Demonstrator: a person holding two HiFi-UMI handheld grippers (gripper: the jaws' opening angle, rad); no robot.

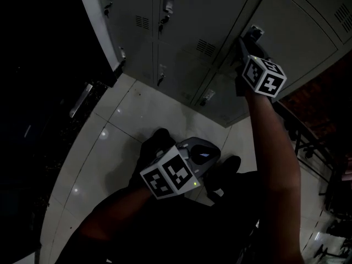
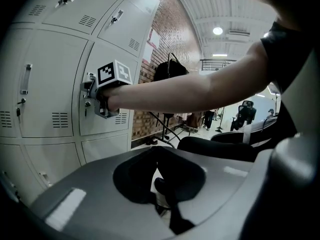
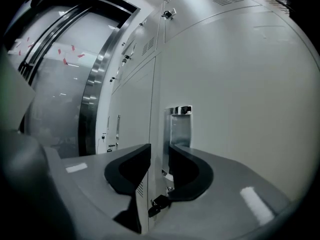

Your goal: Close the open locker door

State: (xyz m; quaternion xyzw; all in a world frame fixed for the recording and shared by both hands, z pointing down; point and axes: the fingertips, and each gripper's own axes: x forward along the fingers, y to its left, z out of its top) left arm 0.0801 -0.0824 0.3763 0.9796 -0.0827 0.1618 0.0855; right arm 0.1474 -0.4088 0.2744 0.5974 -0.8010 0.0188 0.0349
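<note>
The grey locker door (image 1: 297,43) lies nearly flush with the doors beside it. Its steel handle plate (image 1: 253,33) sits at its left edge. My right gripper (image 1: 247,42) reaches up with its tips at that plate; the left gripper view shows it (image 2: 90,96) there too. In the right gripper view the jaws (image 3: 160,156) stand a little apart. The door seam and the handle plate (image 3: 179,126) show through the gap, with nothing pinched. My left gripper (image 1: 203,150) hangs low over the floor, away from the lockers, its pads (image 2: 160,181) together on nothing.
More grey lockers (image 1: 181,32) run to the left, some with keys in their locks. A steel-framed lift door (image 3: 65,84) stands beyond them. A brick wall and a rack with a dark bag (image 2: 170,71) are past the lockers. Pale floor tiles (image 1: 110,142) lie below.
</note>
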